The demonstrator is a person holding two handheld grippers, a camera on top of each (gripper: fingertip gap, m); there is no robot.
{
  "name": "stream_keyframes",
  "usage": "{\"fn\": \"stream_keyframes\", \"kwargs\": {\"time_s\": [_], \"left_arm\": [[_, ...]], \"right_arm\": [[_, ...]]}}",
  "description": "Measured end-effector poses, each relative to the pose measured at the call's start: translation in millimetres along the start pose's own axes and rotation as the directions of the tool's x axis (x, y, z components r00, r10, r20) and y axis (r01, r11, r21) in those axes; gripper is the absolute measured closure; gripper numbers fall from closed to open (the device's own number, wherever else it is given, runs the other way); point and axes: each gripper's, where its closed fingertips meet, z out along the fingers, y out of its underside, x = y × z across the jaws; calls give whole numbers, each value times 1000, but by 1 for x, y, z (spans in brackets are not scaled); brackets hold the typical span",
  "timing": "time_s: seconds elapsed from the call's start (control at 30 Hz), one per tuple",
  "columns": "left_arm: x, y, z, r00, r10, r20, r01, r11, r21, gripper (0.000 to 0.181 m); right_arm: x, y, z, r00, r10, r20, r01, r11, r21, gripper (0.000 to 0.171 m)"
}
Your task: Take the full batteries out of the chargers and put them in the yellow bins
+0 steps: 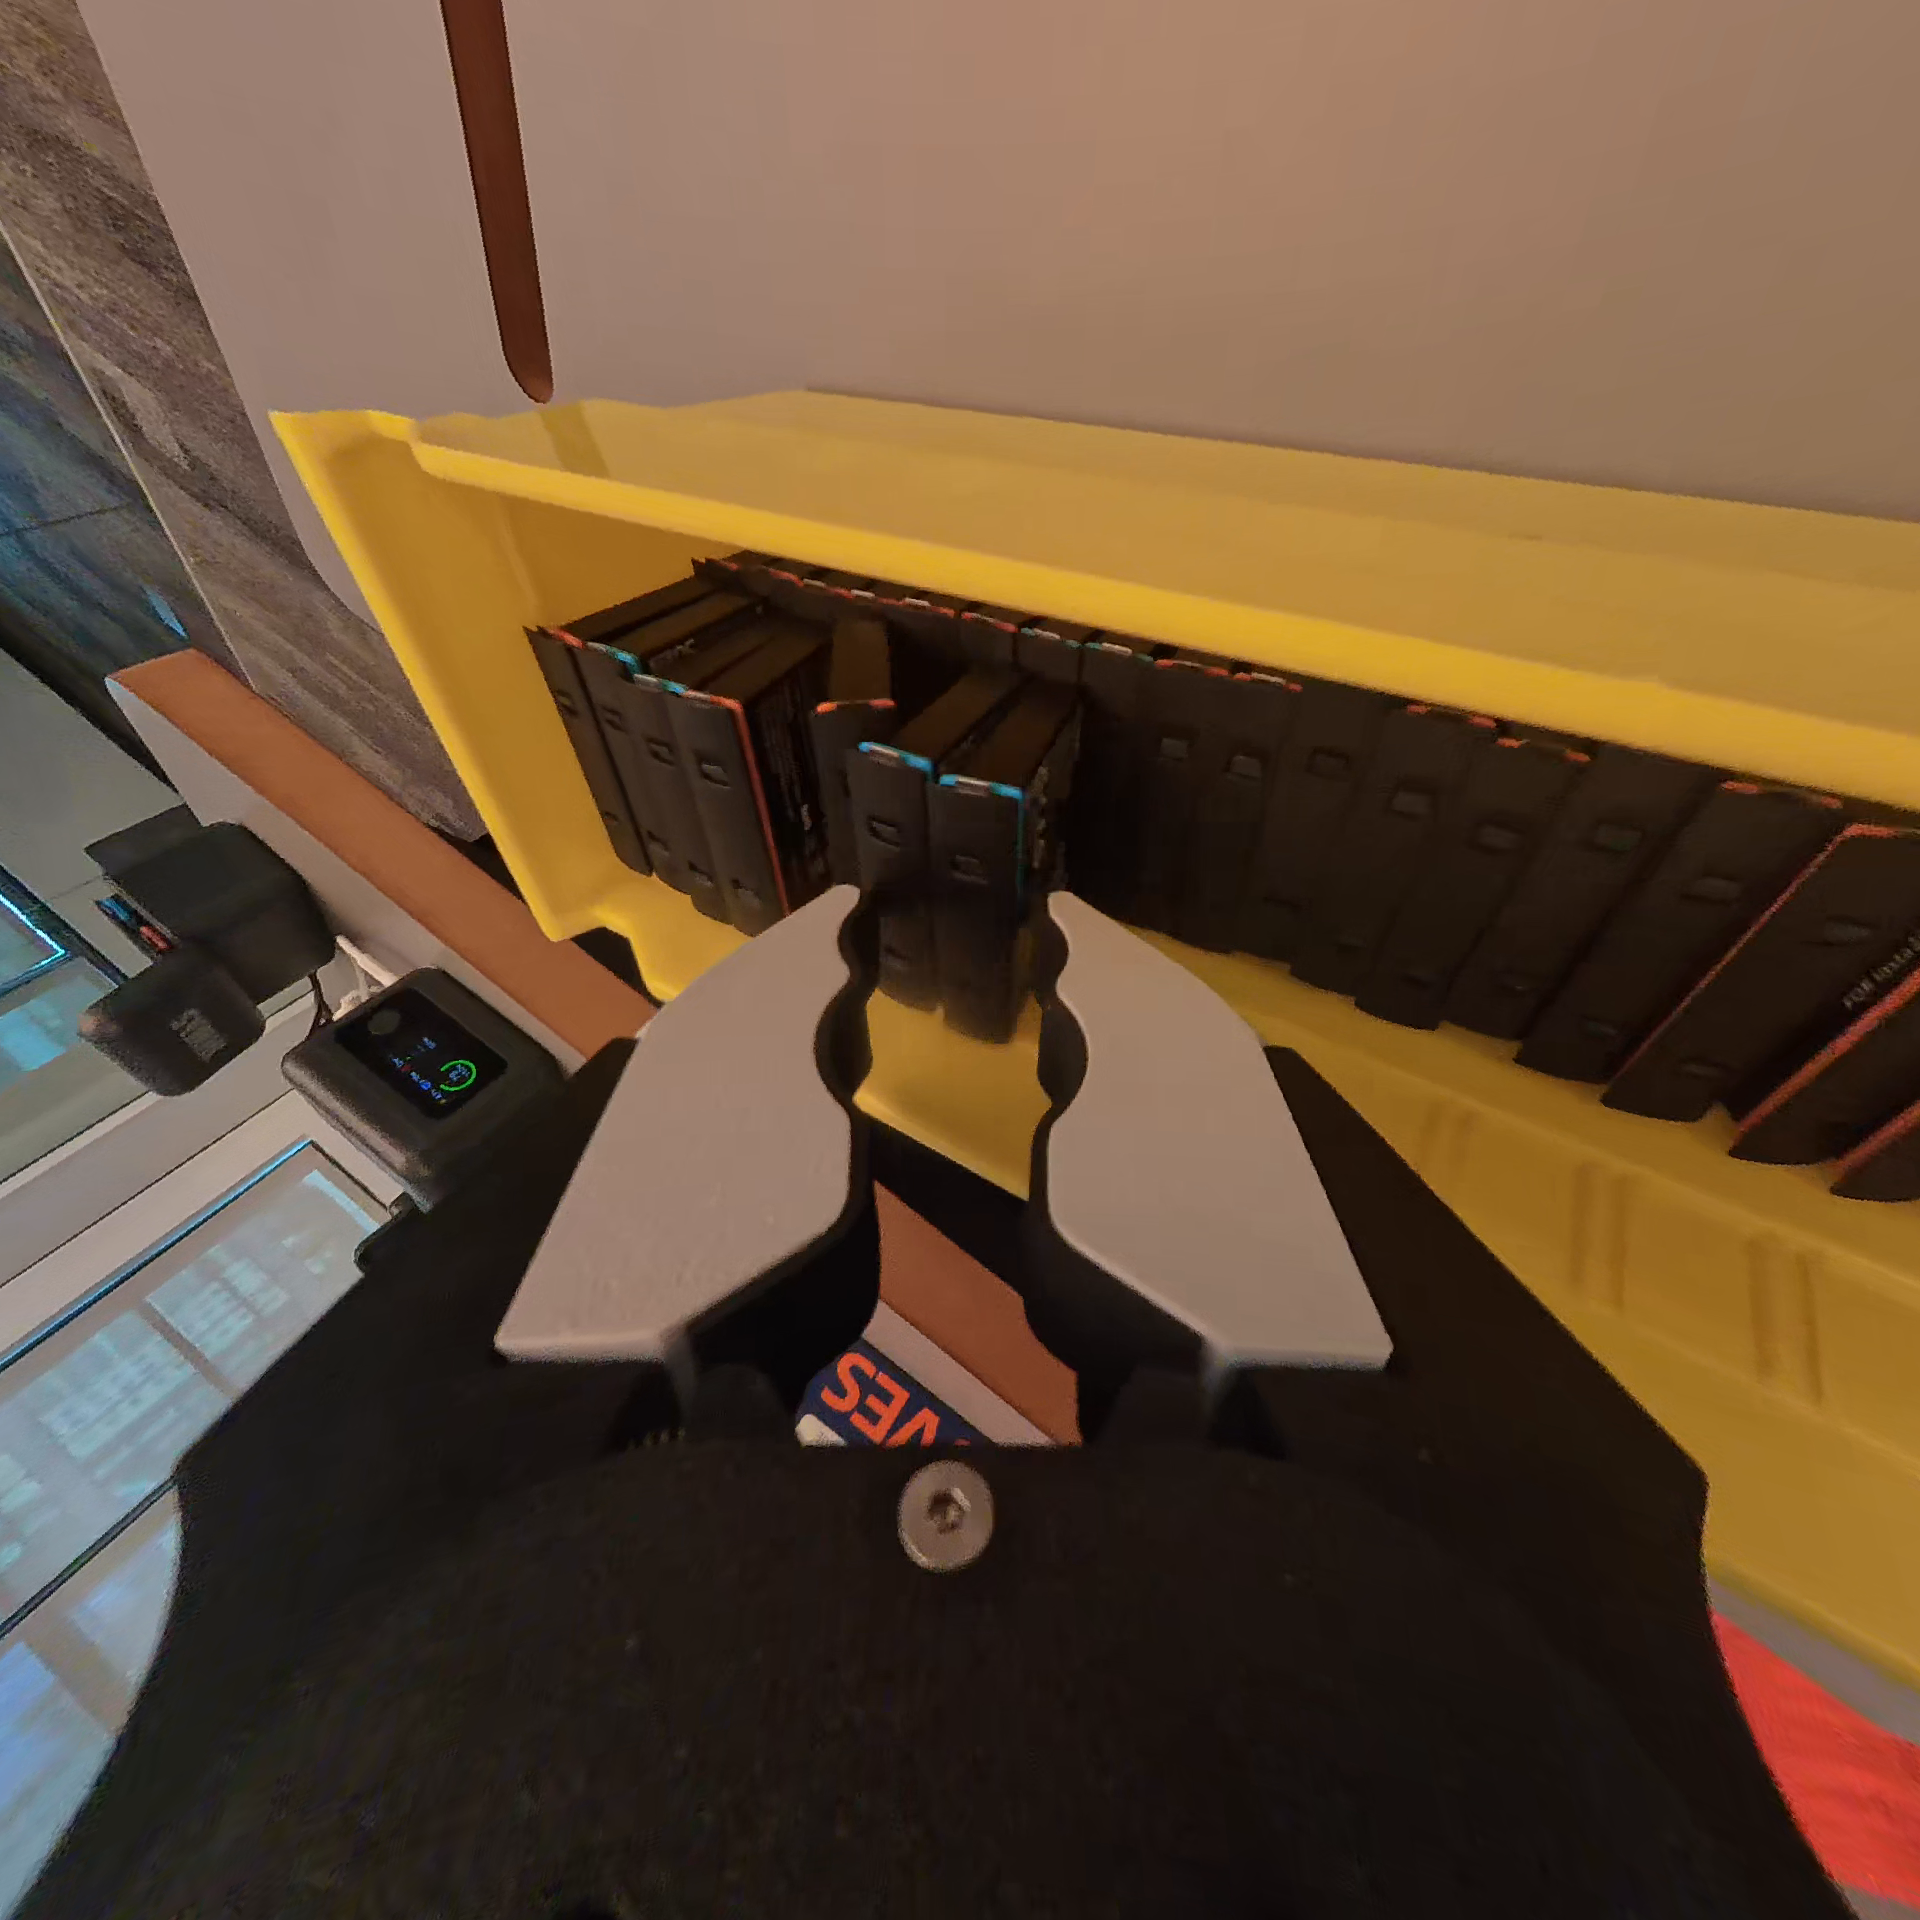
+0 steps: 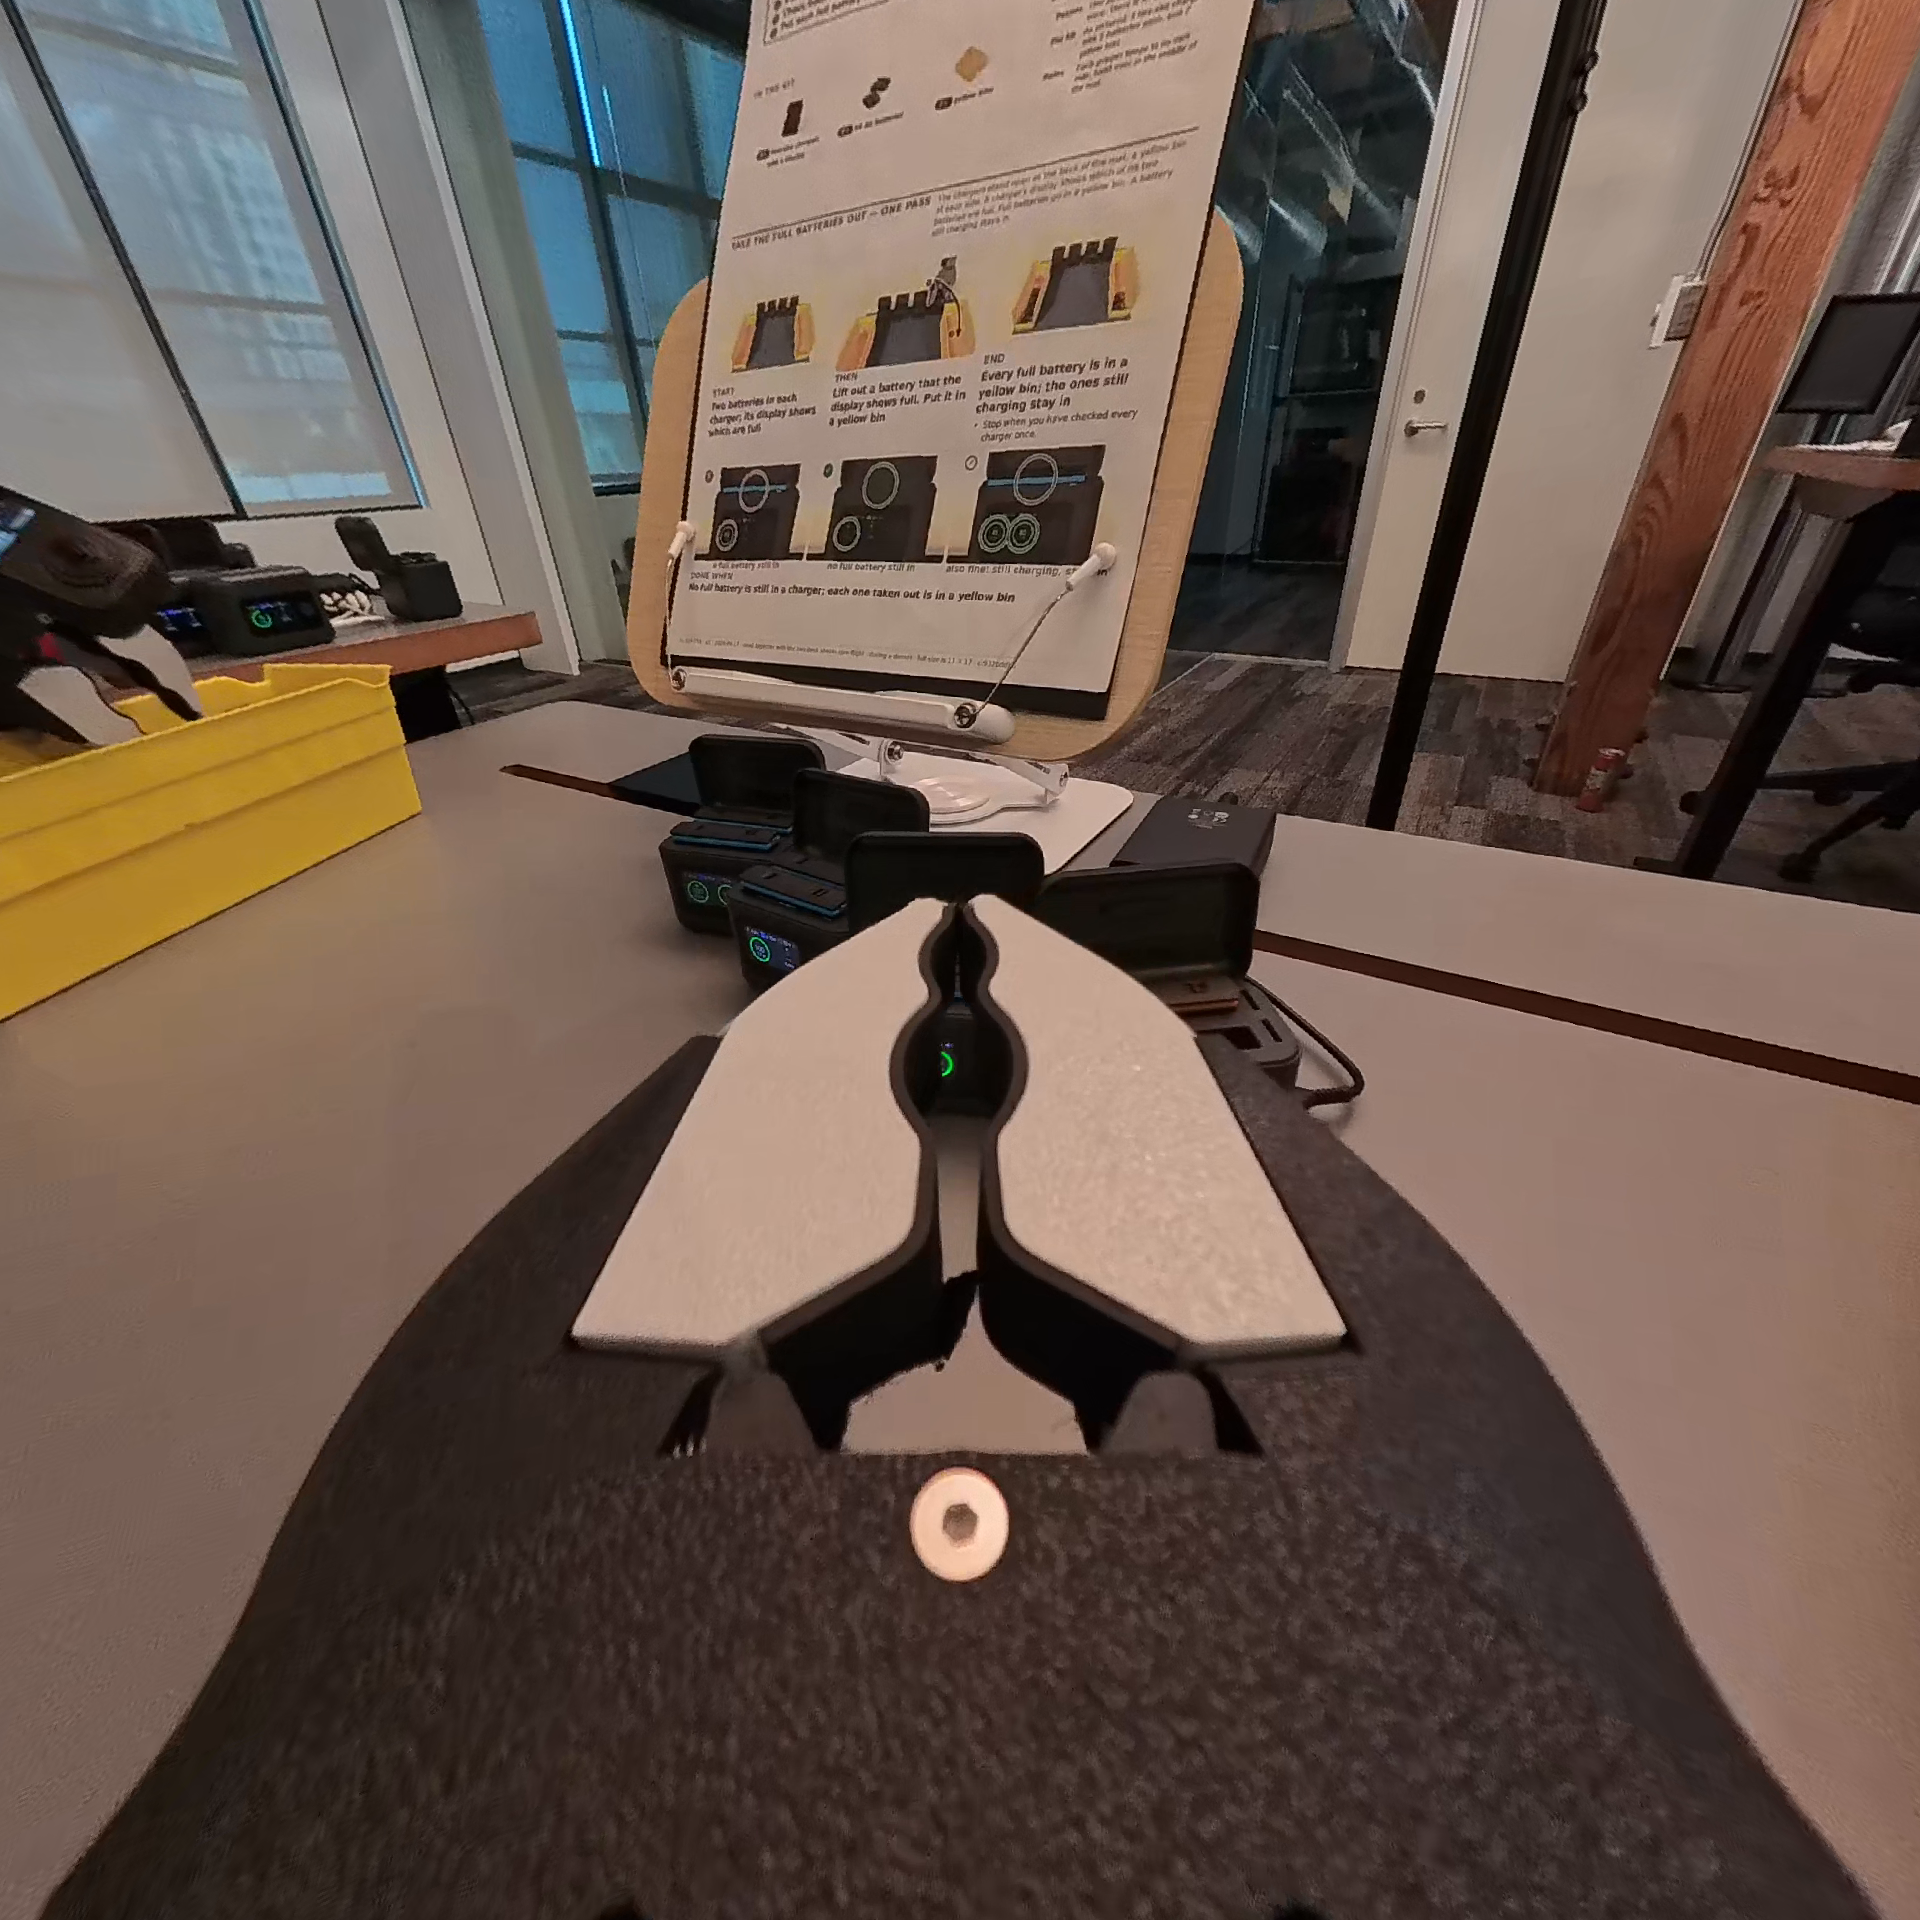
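The flat black rectangular batteries (image 1: pixel 977 883) with blue or orange end trim stand on edge in a long row inside the yellow plastic bin (image 1: pixel 1143 520). Two blue-trimmed ones stand forward of the row, directly ahead of the left claw (image 1: pixel 951 914). Its grey fingers (image 1: pixel 727 1091) are spread to a medium gap on either side of that pair. Contact cannot be confirmed, and no grip is evident.

Handling, as a judgement: each battery is a rigid, smooth-shelled block, probably dense for its size and somewhat slippery. Take hold across the two broad flat faces near the upper end, with the fingers square to the faces. A skewed pinch could let it twist out. Neighbouring batteries stand loose and may tip if nudged.

The black open-lid chargers (image 2: pixel 769 914) sit in a cluster on the grey table (image 2: pixel 312 1091), ahead of the right claw (image 2: pixel 958 920). Blue-trimmed batteries (image 2: pixel 727 831) remain seated in two of them, and green ring displays glow on their fronts. The right claw is nearly closed, with only a slit between its tips, and holds nothing.

Behind the chargers stands a wooden-backed instruction sheet (image 2: pixel 935 364) on a white stand. The bin lies to the left of the chargers, well apart. More chargers (image 2: pixel 260 613) rest on a farther table.
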Motion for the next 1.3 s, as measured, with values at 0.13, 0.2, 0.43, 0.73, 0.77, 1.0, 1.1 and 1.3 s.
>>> {"fn": "stream_keyframes", "kwargs": {"time_s": [0.13, 0.2, 0.43, 0.73, 0.77, 1.0, 1.1, 1.3], "left_arm": [[-3, -1, 2, 1000, -13, 21, 13, 1000, 7, 153], [-3, -1, 2, 999, -14, 36, 13, 1000, 10, 153], [0, -7, -2, 979, 20, 202, -25, 999, 21, 156], [4, -9, -9, 919, 71, 388, -85, 996, 19, 167], [5, -10, -10, 911, 78, 406, -95, 995, 22, 167], [12, -10, -17, 882, 109, 458, -146, 988, 47, 181], [5, -10, -20, 866, 83, 493, -131, 989, 63, 181], [2, -13, -15, 892, 53, 448, -95, 993, 73, 158]], "right_arm": [[-1, 1, 0, 1000, -1, 4, 1, 1000, -5, 171], [0, 1, 0, 1000, 0, 3, 0, 1000, -4, 171], [2, 0, -1, 1000, 3, -6, -3, 1000, 0, 171], [4, 0, -1, 1000, -1, -14, 1, 1000, -1, 171], [3, 1, -1, 1000, -1, -14, 1, 1000, -2, 171], [3, 1, -1, 1000, -6, -13, 5, 1000, -4, 171], [2, 2, 0, 1000, -9, -11, 9, 1000, -9, 171], [2, 4, 0, 1000, -3, -9, 3, 1000, -14, 171]]}}
